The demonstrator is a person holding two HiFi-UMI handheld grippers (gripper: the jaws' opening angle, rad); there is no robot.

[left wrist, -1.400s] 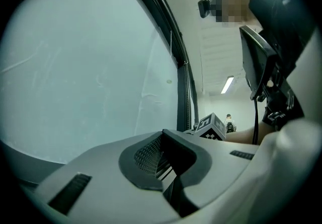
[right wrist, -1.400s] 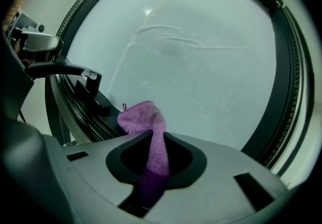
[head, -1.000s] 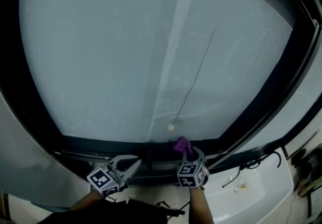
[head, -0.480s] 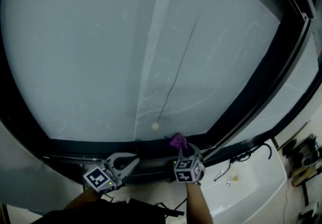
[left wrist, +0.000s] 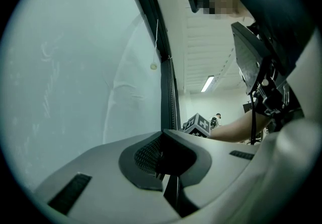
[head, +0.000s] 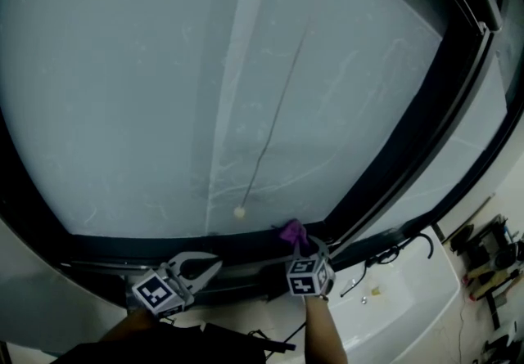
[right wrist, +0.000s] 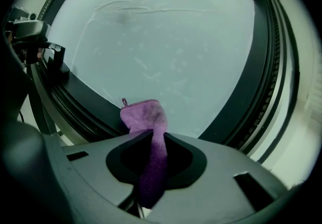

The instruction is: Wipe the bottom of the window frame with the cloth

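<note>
A purple cloth (head: 292,231) is pinched in my right gripper (head: 301,249), which is shut on it. The cloth's free end (right wrist: 146,116) presses against the black bottom window frame (head: 164,246) near the corner where the slanted black mullion (head: 409,158) meets it. In the right gripper view the cloth runs down between the jaws of that gripper (right wrist: 153,142), with the frame (right wrist: 85,102) just behind it. My left gripper (head: 214,262) hovers to the left, below the frame. It (left wrist: 163,155) is shut on nothing, and the right gripper's marker cube (left wrist: 198,123) shows beyond it.
A thin blind cord with a white bead (head: 239,212) hangs in front of the glass just left of the cloth. A white ledge (head: 409,289) at lower right carries a black cable (head: 393,252) and small bits. Tools (head: 491,248) lie at far right.
The head view has drifted, so the window sits further left in the picture. Both grippers keep their places at the bottom frame, and the cloth stays against it.
</note>
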